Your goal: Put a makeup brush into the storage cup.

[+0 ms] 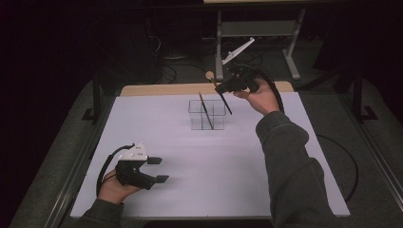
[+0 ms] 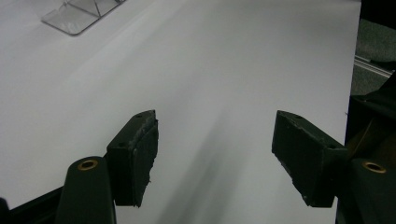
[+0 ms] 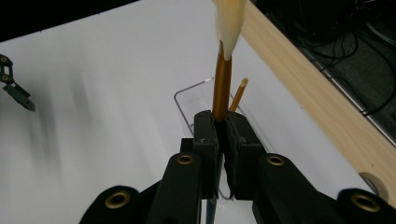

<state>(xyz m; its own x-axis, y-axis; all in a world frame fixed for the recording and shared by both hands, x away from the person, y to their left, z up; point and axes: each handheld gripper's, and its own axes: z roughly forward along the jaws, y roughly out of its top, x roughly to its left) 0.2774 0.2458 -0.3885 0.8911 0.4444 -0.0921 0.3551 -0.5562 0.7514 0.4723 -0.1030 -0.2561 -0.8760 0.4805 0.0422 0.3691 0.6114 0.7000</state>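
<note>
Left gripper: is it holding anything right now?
No. In the left gripper view the left gripper has its jaws spread wide, with bare white table between them.

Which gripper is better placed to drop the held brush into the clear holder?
Right. The right gripper is shut on the brush just above the clear holder. The left gripper sits open near the table's front edge, holding nothing.

A brush is held in the right gripper, above and just right of the holder, in which a second brush is leaned. The left gripper is placed well apart, near the table's front left corner.
</note>
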